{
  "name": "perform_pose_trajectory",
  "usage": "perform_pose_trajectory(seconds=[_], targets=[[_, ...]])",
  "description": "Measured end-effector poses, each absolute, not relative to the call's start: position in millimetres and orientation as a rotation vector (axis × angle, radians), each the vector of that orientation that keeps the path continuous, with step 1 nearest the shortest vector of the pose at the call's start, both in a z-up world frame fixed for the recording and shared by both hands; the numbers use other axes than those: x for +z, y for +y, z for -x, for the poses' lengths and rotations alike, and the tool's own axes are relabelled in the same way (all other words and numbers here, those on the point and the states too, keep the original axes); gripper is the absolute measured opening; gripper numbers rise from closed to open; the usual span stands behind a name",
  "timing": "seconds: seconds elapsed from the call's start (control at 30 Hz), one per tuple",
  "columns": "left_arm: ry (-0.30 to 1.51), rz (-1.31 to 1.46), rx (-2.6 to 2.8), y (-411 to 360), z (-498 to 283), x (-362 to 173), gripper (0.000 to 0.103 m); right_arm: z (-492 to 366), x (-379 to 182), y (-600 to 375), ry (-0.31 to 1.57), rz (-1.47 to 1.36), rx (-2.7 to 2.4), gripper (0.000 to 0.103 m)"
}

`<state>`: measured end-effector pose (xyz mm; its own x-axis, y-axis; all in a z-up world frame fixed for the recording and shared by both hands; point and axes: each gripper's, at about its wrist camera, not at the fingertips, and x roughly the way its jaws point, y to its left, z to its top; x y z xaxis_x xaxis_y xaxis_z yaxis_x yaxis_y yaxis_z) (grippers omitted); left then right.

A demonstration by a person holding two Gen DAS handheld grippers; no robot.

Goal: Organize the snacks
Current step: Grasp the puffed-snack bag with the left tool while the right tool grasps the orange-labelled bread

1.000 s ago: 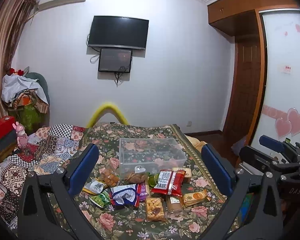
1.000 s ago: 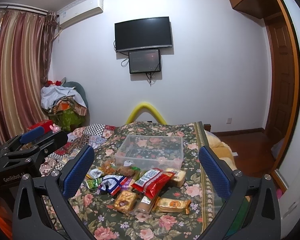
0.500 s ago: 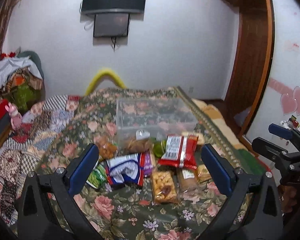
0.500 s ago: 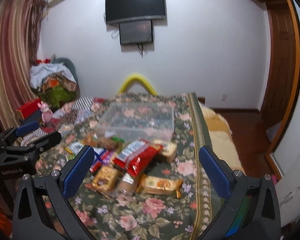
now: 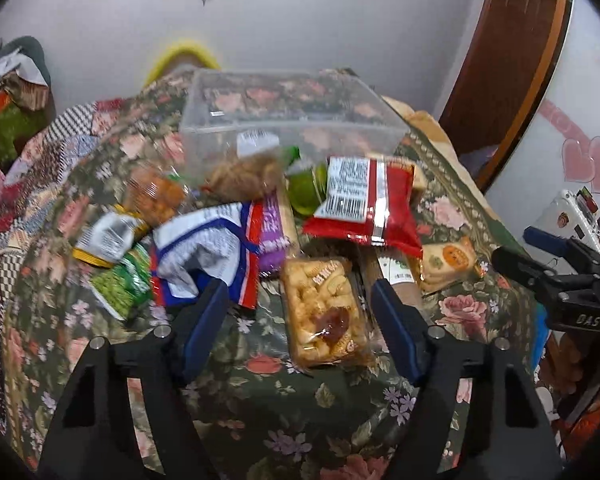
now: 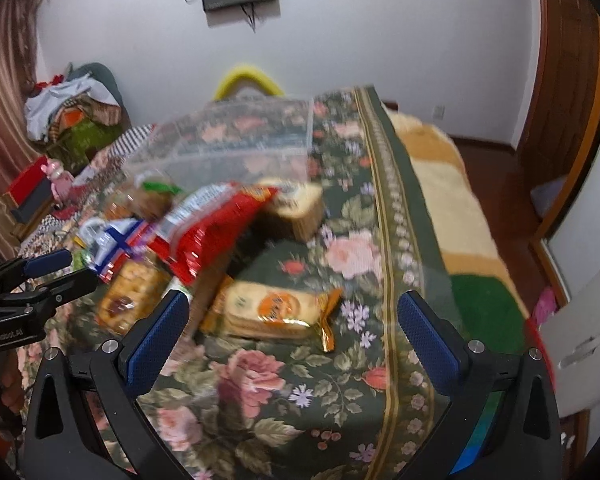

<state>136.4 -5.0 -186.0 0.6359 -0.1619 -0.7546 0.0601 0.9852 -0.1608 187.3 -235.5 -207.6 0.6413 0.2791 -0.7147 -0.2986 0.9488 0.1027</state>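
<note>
Closing on the jam biscuit pack (image 5: 324,312) before the bin (image 5: 292,120), left gripper (image 5: 300,312) grips nothing yet, apparently; right gripper (image 6: 292,336) gapes, empty. Next: grasp, bin it.

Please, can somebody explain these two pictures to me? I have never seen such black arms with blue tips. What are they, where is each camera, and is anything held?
No robot is here: a person carries one hand-held tool in each hand, and each has a wide-angle camera looking along its tongs. One picture is from the left tongs, the other from the right tongs. Each tool also shows at the edge of the other's picture. On the flowered cloth lie snack packets in front of a clear plastic box, which seems empty. The left tongs are closing around a clear biscuit pack, not yet pressing it. The right tongs are open, near an orange-labelled cracker pack. Nothing is held.
</note>
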Motion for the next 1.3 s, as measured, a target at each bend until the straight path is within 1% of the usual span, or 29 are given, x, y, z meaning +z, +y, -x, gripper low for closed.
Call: perform_pose_trajectory(seconds=[0.03,0.17,0.2,0.27,0.33,0.63,0.73,0.8,0.83,0.87,0.9,0.97,1.0,1.03,1.07,1.23,1.3], targets=[[0.883,0.129,-0.134,-6.4,-138.5,-189.4,0.073,-190.4,-212.4,-235.1,0.831,0.017,0.333,0.103],[0.923,0.133,-0.17,-11.4,-147.1,-201.1,0.063,-198.9,-226.5,-233.7,0.898,-0.005,0.355,0.103],[0.93,0.129,-0.172,-12.3,-148.7,-203.3,0.062,-200.4,-227.8,-233.0,0.904,-0.007,0.358,0.103],[0.946,0.118,-0.178,-15.4,-151.0,-209.3,0.056,-203.4,-232.8,-230.8,0.92,-0.009,0.372,0.103],[0.961,0.113,-0.185,-17.5,-153.7,-214.8,0.053,-204.4,-235.5,-227.6,0.928,-0.005,0.381,0.103],[0.998,0.126,-0.2,-23.6,-167.3,-234.4,0.052,-213.9,-253.4,-215.8,0.97,0.014,0.388,0.103],[0.989,0.111,-0.205,-26.9,-171.5,-236.1,0.049,-213.5,-254.3,-209.9,0.959,0.052,0.397,0.103],[0.981,0.101,-0.207,-28.7,-172.4,-236.4,0.046,-213.0,-255.5,-207.5,0.95,0.068,0.384,0.101],[0.98,0.1,-0.206,-28.6,-171.8,-236.4,0.045,-213.3,-255.9,-206.6,0.945,0.077,0.379,0.097],[0.979,0.103,-0.208,-26.5,-170.8,-235.0,0.044,-213.1,-255.5,-205.6,0.936,0.092,0.37,0.088],[0.979,0.108,-0.21,-25.8,-170.6,-234.5,0.044,-212.7,-254.8,-204.7,0.925,0.109,0.357,0.084],[0.977,0.118,-0.212,-22.2,-168.0,-232.6,0.044,-215.0,-253.2,-204.1,0.918,0.117,0.356,0.07],[0.976,0.119,-0.211,-21.4,-166.8,-231.4,0.044,-217.7,-252.4,-205.4,0.916,0.115,0.354,0.066],[0.971,0.117,-0.207,-21.1,-165.6,-229.1,0.044,-217.2,-251.2,-207.5,0.912,0.11,0.35,0.06],[0.965,0.116,-0.206,-20.4,-163.6,-226.9,0.044,-216.9,-250.4,-208.1,0.913,0.106,0.352,0.056],[0.915,0.127,-0.198,-13.9,-156.9,-206.9,0.044,-213.6,-247.9,-218.2,0.955,0.084,0.39,0.055],[0.898,0.131,-0.193,-10.7,-154.7,-199.4,0.044,-210.5,-244.2,-221.0,0.953,0.082,0.39,0.063]])
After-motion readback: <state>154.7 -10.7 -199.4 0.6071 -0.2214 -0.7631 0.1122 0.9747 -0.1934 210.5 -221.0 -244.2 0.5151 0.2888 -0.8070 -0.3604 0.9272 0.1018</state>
